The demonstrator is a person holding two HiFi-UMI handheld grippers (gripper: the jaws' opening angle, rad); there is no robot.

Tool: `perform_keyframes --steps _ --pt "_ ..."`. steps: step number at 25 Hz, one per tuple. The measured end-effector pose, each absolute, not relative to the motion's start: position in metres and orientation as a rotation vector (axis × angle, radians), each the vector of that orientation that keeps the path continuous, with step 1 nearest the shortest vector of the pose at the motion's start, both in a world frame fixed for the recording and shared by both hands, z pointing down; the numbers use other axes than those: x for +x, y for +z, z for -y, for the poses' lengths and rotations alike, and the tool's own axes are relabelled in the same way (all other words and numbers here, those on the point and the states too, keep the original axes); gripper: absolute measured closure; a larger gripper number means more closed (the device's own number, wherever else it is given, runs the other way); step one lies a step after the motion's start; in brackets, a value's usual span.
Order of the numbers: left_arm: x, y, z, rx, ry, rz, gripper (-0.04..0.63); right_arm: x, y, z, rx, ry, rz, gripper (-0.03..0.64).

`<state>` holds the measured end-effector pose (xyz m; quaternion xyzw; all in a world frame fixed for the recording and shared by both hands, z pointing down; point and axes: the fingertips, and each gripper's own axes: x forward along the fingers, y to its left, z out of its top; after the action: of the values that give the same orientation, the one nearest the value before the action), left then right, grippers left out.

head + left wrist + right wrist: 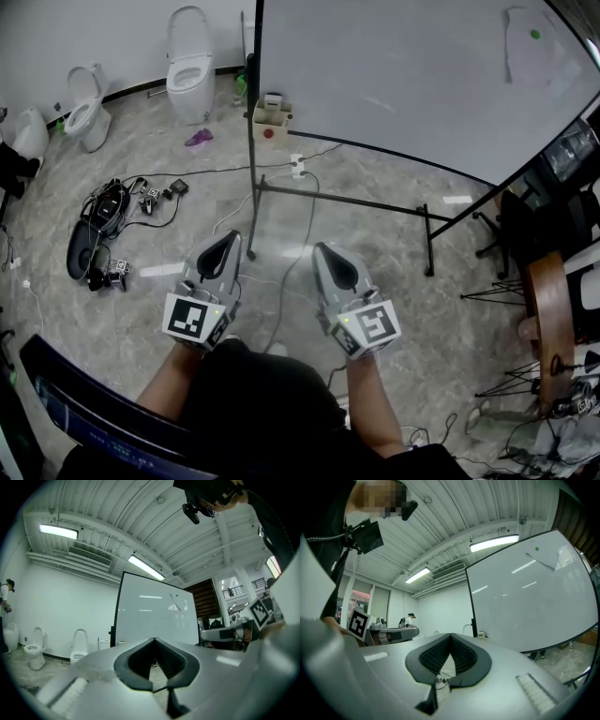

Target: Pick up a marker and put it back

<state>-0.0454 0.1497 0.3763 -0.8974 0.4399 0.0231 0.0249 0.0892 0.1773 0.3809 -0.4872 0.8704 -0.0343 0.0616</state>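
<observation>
Facing the whiteboard (412,75), a green dot near its upper right corner. Holding the left gripper (228,237) level, short of the whiteboard's stand, jaws pressed together with nothing between them. Likewise the right gripper (324,249), just beside it and also short of the whiteboard: jaws together, empty. Cannot make out the marker in any view. Seeing a small open box (272,114) at the foot of the whiteboard's left post, and two toilets (190,70) left of the whiteboard.

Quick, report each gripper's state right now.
Left gripper: jaws closed, holding nothing.
Right gripper: jaws closed, holding nothing.
</observation>
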Motion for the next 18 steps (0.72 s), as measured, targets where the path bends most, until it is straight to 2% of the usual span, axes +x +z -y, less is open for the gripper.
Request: perform_keyframes --steps 18 --pt "-0.032 0.389 -0.136 -2.780 0.026 -1.438 0.592 0.106 0.398 -0.159 -1.445 -0.178 -2.672 0.607"
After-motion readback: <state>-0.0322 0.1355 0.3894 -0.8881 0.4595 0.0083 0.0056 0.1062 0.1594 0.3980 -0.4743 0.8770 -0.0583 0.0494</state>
